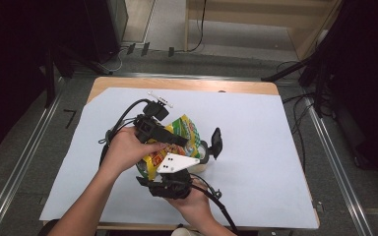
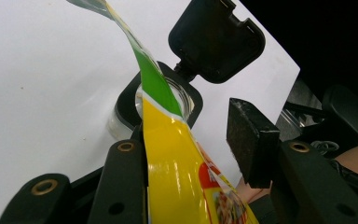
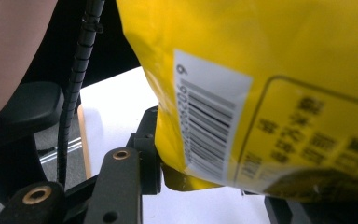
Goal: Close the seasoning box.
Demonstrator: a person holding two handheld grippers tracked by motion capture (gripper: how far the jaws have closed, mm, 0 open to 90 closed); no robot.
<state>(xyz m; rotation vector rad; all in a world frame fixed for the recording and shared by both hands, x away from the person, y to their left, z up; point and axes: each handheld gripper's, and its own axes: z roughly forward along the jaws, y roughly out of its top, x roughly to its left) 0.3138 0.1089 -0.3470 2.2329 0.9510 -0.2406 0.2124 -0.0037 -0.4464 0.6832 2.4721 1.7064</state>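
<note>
A yellow and green snack bag (image 1: 182, 130) hangs tilted over a clear container (image 1: 204, 155) whose black lid (image 1: 216, 141) stands flipped open. In the left gripper view the bag (image 2: 168, 158) lies against one jaw of my left gripper (image 2: 193, 140). The other pad (image 2: 251, 135) stands clear of it, so this gripper is open. The bag's torn top points into the container's mouth (image 2: 186, 100) below the lid (image 2: 216, 39). From below, my right gripper (image 3: 214, 172) is shut on the bottom corner of the bag (image 3: 261, 70), by its barcode. In the high view this gripper (image 1: 165, 169) sits under its white plate.
A white sheet (image 1: 256, 123) covers the wooden table (image 1: 177, 83). Both forearms come in from the table's near edge. Cables trail from the grippers. Metal rails (image 1: 24, 152) run along the floor on either side, and dark stands are at the back.
</note>
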